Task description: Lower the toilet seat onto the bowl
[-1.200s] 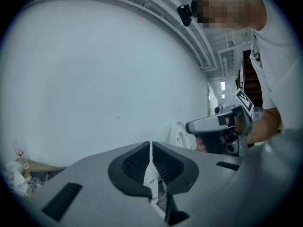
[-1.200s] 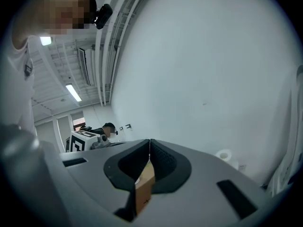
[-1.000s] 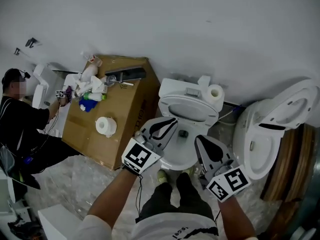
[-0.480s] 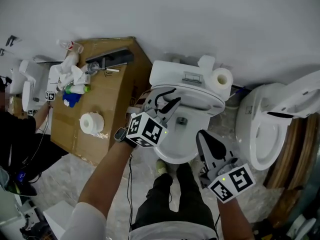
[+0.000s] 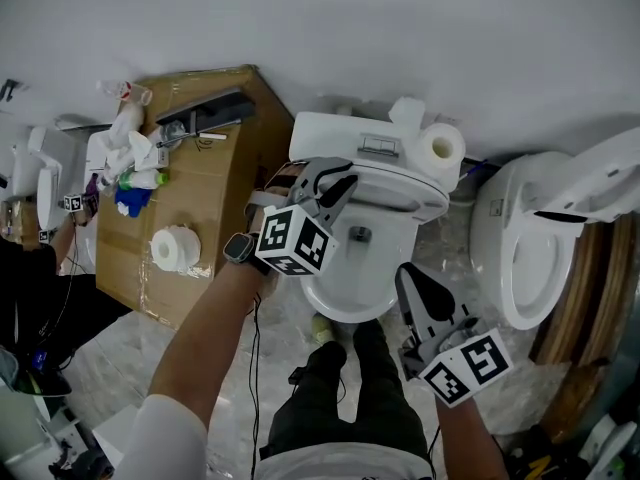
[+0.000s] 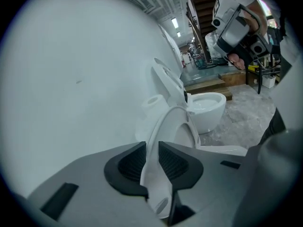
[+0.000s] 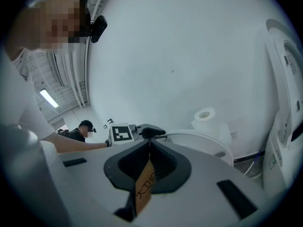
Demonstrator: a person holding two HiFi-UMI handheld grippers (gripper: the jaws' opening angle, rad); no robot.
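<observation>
shirt point(image 5: 335, 465) white, short-sleeved | trousers point(image 5: 352, 408) black | watch point(image 5: 237, 249) dark | right hand-held gripper point(image 5: 408, 273) grey and black, black-and-white marker cube point(image 5: 458, 367)

white toilet seat point(image 6: 154, 145), lifted off the white bowl point(image 5: 345, 303), tilted steeply up from the bowl's rear, front edge raised.

Cardboard box point(image 5: 215, 203) close left of toilet point(image 5: 345, 303), second toilet point(image 5: 520, 258) close right (paper roll point(image 5: 440, 150) on tank); above bowl open.

Right gripper point(image 7: 149, 144) fingers point(image 7: 165, 163) together on a brown printed tag point(image 7: 144, 189), toilet seat point(image 7: 203, 138) beyond.
</observation>
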